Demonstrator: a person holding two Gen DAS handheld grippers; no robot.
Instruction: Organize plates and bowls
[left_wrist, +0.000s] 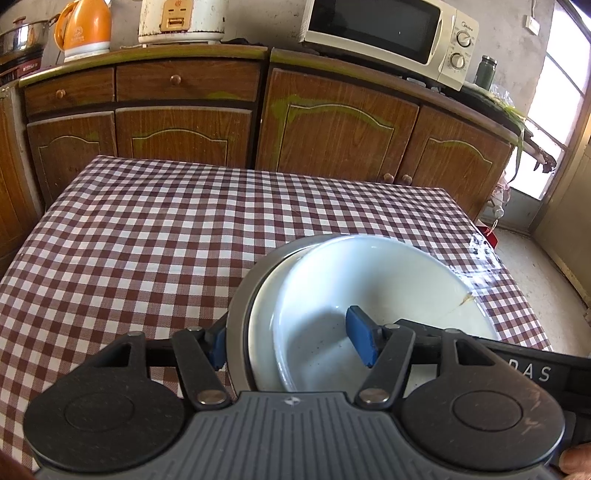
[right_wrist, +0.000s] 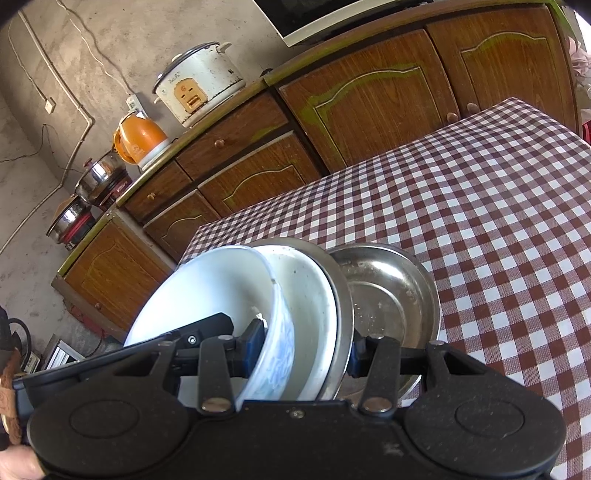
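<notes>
Two grippers hold one nested stack between them, and we record both as clamped. We see the left gripper (left_wrist: 291, 341) partly open, its blue pads on either side of the stack's near wall: one pad outside the metal rim, the other inside the white bowl (left_wrist: 369, 291). We see the right gripper (right_wrist: 304, 350) likewise partly open, one pad inside the white bowl (right_wrist: 207, 295) with the blue pattern on its outer wall, the other against the outer face of the metal dish (right_wrist: 338, 280) behind it. Between these two sits a second white dish (right_wrist: 314, 295). The stack is tilted and appears lifted off the cloth, though we cannot confirm a gap beneath it. Just beside it on the right-wrist view lies a separate steel bowl (right_wrist: 391, 295); whether it touches the stack we cannot tell. All stand at the near edge of the checked tablecloth (left_wrist: 166, 240). Beyond the table we note wooden cabinets (left_wrist: 332, 129) bearing an orange kettle (left_wrist: 86, 27), a rice cooker (left_wrist: 181, 20) and a microwave (left_wrist: 388, 33).
</notes>
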